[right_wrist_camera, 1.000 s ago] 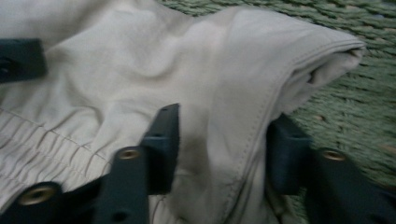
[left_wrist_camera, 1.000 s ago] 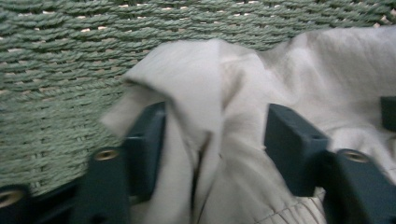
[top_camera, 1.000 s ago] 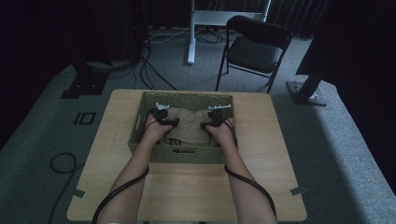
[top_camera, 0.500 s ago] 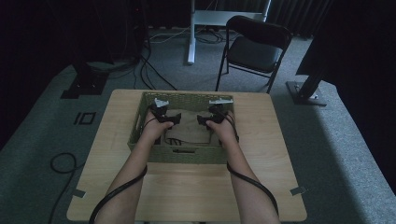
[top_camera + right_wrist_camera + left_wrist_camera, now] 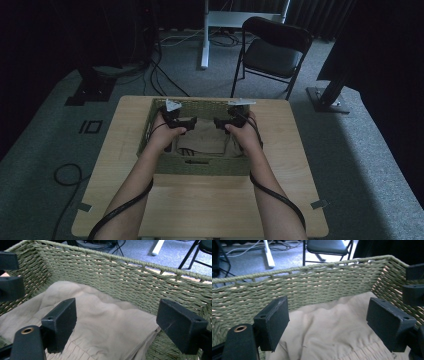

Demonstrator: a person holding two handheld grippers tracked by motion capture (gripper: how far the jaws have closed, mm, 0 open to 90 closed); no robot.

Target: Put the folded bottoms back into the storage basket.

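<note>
The folded beige garment [image 5: 206, 140] lying in the green woven basket [image 5: 200, 166] looks light, soft and limp, best pinched at a gathered edge, while the left gripper [image 5: 186, 123] and right gripper [image 5: 220, 123], jaws just spread, hold nothing.

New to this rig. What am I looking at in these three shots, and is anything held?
No robot: a person holds a handheld two-jaw gripper in each hand. The high view looks down from above on the wooden table, with the left gripper and right gripper over a green woven basket. The other two pictures come from cameras riding on each gripper, looking along its black jaws. A folded beige cloth lies in the basket. Both sets of jaws have just been opening and stand wide above the cloth, nothing between them. Nothing is held.
</note>
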